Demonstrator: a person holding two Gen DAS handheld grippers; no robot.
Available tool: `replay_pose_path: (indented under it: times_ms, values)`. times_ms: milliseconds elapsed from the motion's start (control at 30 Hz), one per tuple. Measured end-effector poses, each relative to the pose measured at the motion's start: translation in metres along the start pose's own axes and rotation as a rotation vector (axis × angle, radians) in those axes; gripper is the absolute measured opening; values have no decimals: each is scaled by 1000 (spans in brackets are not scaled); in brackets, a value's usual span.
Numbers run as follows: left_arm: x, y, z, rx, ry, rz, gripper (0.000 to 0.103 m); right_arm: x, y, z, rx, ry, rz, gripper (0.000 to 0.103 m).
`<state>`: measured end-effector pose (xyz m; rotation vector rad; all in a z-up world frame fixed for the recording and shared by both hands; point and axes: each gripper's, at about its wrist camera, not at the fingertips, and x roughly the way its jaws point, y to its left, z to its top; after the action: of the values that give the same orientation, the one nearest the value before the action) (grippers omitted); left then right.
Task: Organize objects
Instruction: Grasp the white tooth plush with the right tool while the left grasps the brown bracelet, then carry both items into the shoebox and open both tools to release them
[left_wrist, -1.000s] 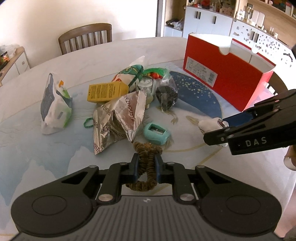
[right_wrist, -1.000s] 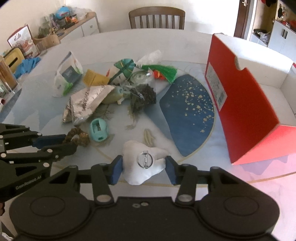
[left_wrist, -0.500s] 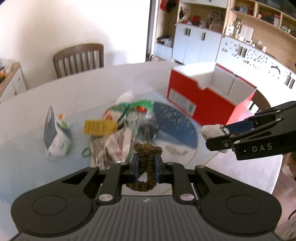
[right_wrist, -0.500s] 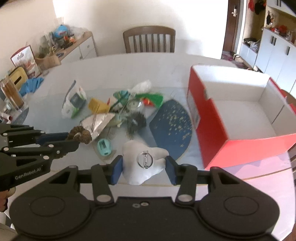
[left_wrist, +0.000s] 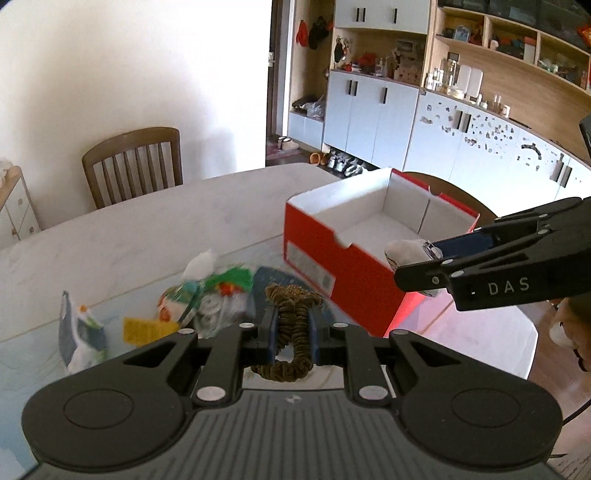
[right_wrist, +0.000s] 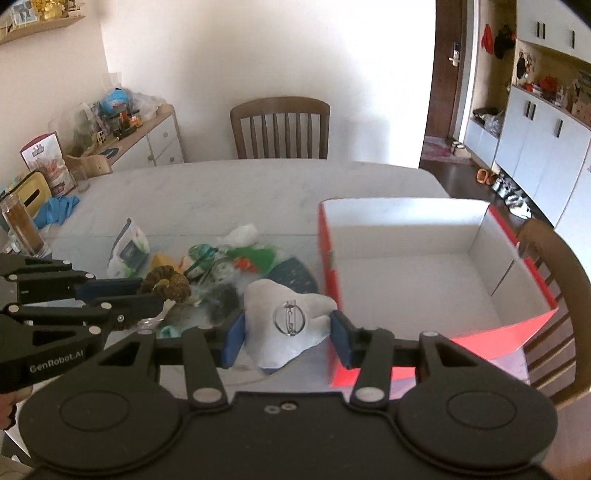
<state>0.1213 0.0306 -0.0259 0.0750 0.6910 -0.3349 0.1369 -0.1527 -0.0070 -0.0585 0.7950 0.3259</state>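
My left gripper (left_wrist: 291, 325) is shut on a brown scrunchie (left_wrist: 291, 314), held high above the table; it also shows in the right wrist view (right_wrist: 166, 284). My right gripper (right_wrist: 286, 332) is shut on a white plush brooch (right_wrist: 288, 321) with a metal pin, just left of the open red box (right_wrist: 424, 288). In the left wrist view the right gripper (left_wrist: 417, 264) holds the brooch (left_wrist: 404, 251) above the red box's (left_wrist: 340, 269) near corner. The box looks empty inside.
A pile of snack bags and small items (left_wrist: 207, 299) lies on the round marble table (right_wrist: 258, 188), with a white bag (right_wrist: 127, 253) at its left. Wooden chairs (right_wrist: 280, 127) stand around. A bottle (right_wrist: 22, 229) and blue cloth sit at the table's left edge.
Both grippers have risen well above the table with their objects and moved toward the red box. The box's white inside has come into view.
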Motion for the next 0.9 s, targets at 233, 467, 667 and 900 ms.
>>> replay_pose_path:
  times_ms: [233, 467, 667, 900]
  values:
    - [26, -45, 31, -4, 1, 26, 16, 3, -54, 7, -24, -3, 16, 48]
    - [58, -87, 56, 4, 12, 35, 16, 7, -102, 9, -45, -1, 20, 48]
    - [88, -112, 71, 6, 38, 53, 16, 17, -135, 10, -51, 12, 21, 48]
    - [123, -126, 87, 32, 88, 78, 16, 32, -168, 12, -68, 36, 22, 48]
